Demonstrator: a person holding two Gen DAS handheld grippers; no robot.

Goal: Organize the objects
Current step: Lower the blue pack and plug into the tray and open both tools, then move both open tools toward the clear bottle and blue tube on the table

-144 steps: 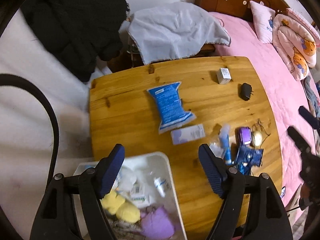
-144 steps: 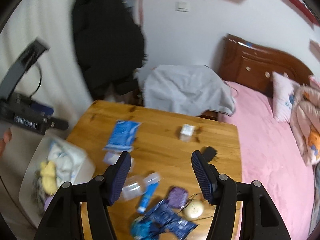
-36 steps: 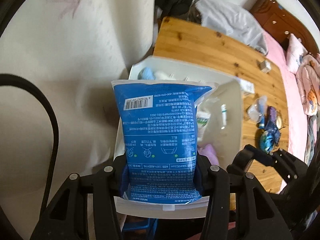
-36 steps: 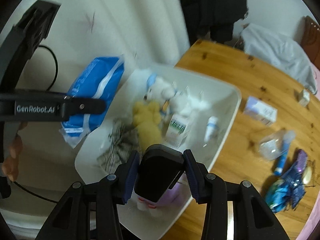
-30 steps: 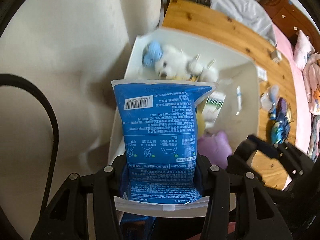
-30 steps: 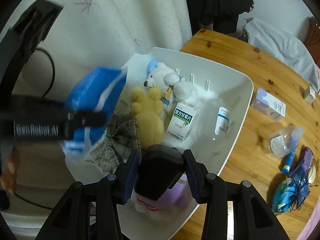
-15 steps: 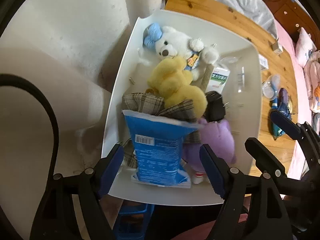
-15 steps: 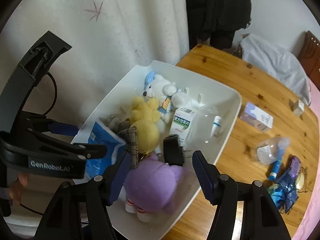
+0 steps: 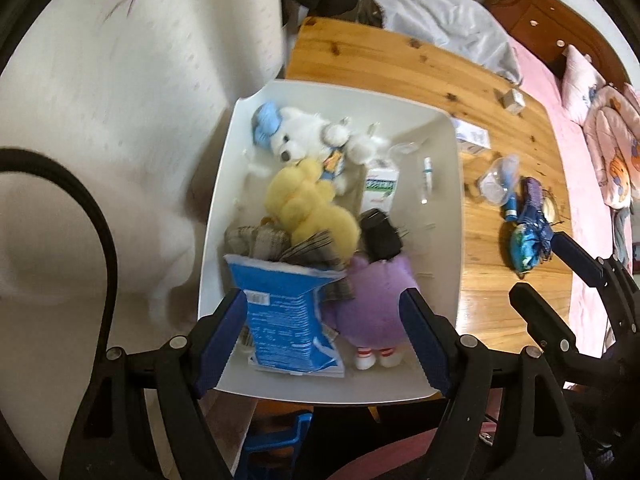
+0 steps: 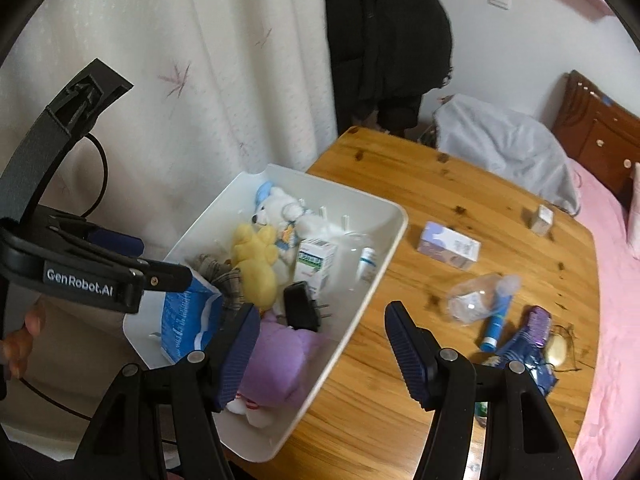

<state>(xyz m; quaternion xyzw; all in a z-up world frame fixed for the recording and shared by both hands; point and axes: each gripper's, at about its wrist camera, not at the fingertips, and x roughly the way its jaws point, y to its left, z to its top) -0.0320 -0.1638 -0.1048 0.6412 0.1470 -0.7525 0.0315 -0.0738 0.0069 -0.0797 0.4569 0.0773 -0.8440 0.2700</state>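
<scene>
White plastic bin [image 9: 456,184] brims with toys at the table's edge, and the blue packet [image 9: 286,320] leans inside its near corner beside the black charger [image 10: 300,306]. Left gripper [image 9: 324,336] hovers above with jaws spread, holding nothing; right gripper [image 10: 320,346] hangs over the bin's rim, jaws apart too (both empty). Drop-off looks done. Next likely calls for reaching to the wooden table [image 10: 440,184], perhaps for the lilac box [image 10: 448,246].
</scene>
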